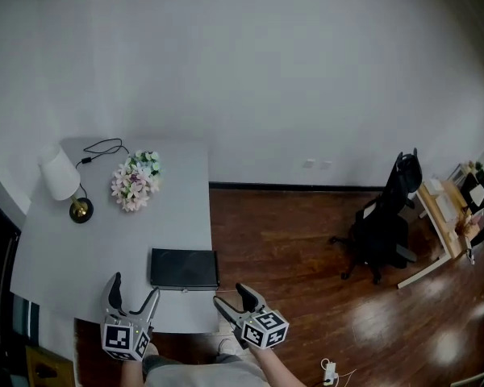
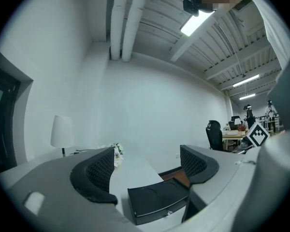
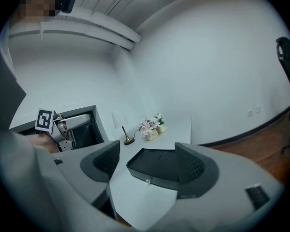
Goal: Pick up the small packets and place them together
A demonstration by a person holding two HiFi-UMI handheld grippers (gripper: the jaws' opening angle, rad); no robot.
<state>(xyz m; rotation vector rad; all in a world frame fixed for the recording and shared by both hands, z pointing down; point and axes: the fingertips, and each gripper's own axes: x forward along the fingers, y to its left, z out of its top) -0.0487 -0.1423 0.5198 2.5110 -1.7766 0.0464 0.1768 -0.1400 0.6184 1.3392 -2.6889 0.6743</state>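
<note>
Plainly, left gripper [image 1: 135,285] and right gripper [image 1: 230,294] gape empty — square markers [image 1: 121,339] on each.

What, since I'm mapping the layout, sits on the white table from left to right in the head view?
lamp → flower bouquet → black box

Counters, two: a grey counter [image 1: 89,248] and a wooden counter [image 1: 437,224]. On the grey one: one lamp [image 1: 62,177], one bunch of flowers [image 1: 135,181], one cable [image 1: 103,147], one black case [image 1: 184,268]. Grippers, two: left gripper [image 1: 135,287], right gripper [image 1: 231,294]. One black chair [image 1: 383,224]. Wall sockets [image 1: 309,164], two.
</note>
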